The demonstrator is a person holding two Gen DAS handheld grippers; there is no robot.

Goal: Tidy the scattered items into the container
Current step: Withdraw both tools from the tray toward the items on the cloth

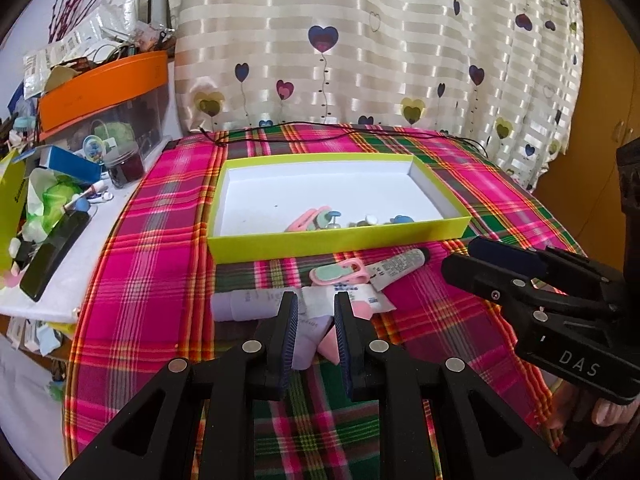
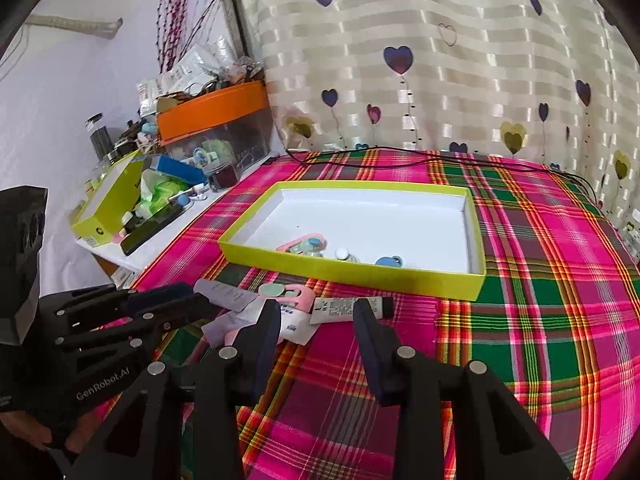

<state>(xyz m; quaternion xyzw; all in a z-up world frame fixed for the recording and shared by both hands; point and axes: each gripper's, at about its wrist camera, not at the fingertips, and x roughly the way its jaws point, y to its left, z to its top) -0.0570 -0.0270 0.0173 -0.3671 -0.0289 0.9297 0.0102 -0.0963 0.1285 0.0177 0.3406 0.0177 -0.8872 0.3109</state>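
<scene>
A yellow-green box [image 1: 340, 242] [image 2: 360, 276] sits mid-table and holds several small pink, blue and white items. In front of it lie a pink clip with a mint pad [image 1: 338, 272] [image 2: 280, 292], a white tube with a black cap [image 1: 396, 266] [image 2: 344, 307], a lavender tube [image 1: 244, 304] [image 2: 224, 294] and a white sachet [image 1: 352, 296] [image 2: 294, 326]. My left gripper [image 1: 316, 320] [image 2: 200, 298] is part open over a lavender packet [image 1: 310, 336] and a pink piece. My right gripper [image 2: 318, 316] [image 1: 460, 258] is open, its tips just short of the white tube.
The table wears a pink and green plaid cloth [image 2: 520, 320]. A black cable [image 1: 320, 132] runs along its far edge by the heart curtain. To the left, a cluttered white side table carries an orange-lidded bin [image 1: 104, 84] and a black slab [image 1: 52, 256].
</scene>
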